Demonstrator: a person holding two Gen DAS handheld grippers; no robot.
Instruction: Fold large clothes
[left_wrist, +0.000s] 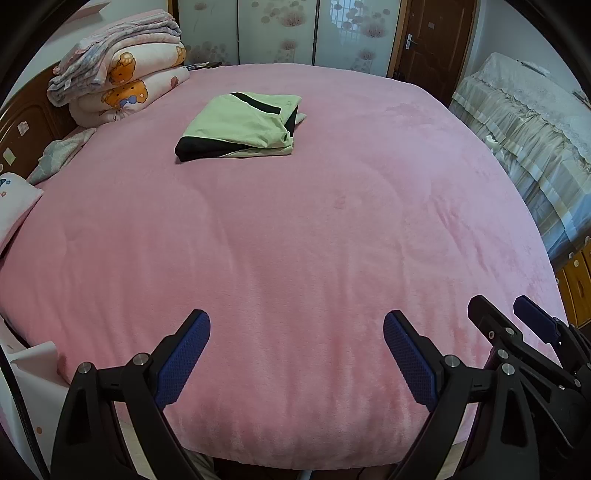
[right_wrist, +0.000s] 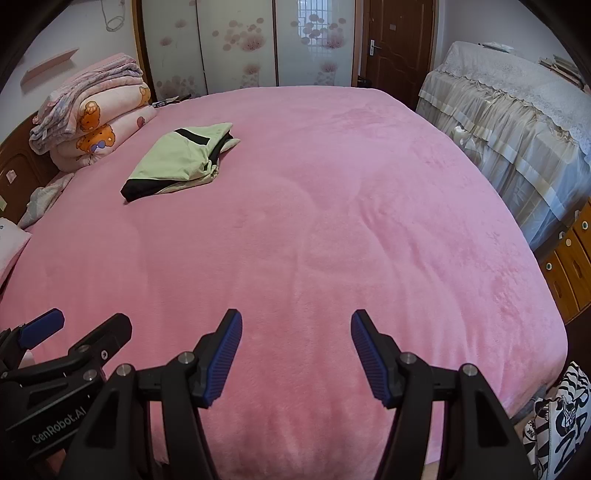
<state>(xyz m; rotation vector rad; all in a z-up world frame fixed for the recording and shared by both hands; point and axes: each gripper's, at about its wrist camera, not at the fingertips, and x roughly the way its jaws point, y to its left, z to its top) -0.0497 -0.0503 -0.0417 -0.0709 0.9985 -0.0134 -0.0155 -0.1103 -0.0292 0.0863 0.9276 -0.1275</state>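
A folded light green and black garment (left_wrist: 240, 127) lies on the far left part of the pink bed (left_wrist: 295, 240); it also shows in the right wrist view (right_wrist: 181, 160). My left gripper (left_wrist: 297, 321) is open and empty, held over the near edge of the bed, far from the garment. My right gripper (right_wrist: 296, 319) is open and empty, also over the near edge. The right gripper shows at the lower right of the left wrist view (left_wrist: 502, 306), and the left gripper at the lower left of the right wrist view (right_wrist: 90, 321).
A stack of folded quilts (left_wrist: 118, 81) sits at the bed's far left by the wooden headboard (left_wrist: 22, 122). A pillow (left_wrist: 14, 206) lies at the left edge. A cloth-covered piece of furniture (right_wrist: 517, 122) and wooden drawers (right_wrist: 569, 266) stand to the right. A black-and-white bag (right_wrist: 561, 424) is at the lower right.
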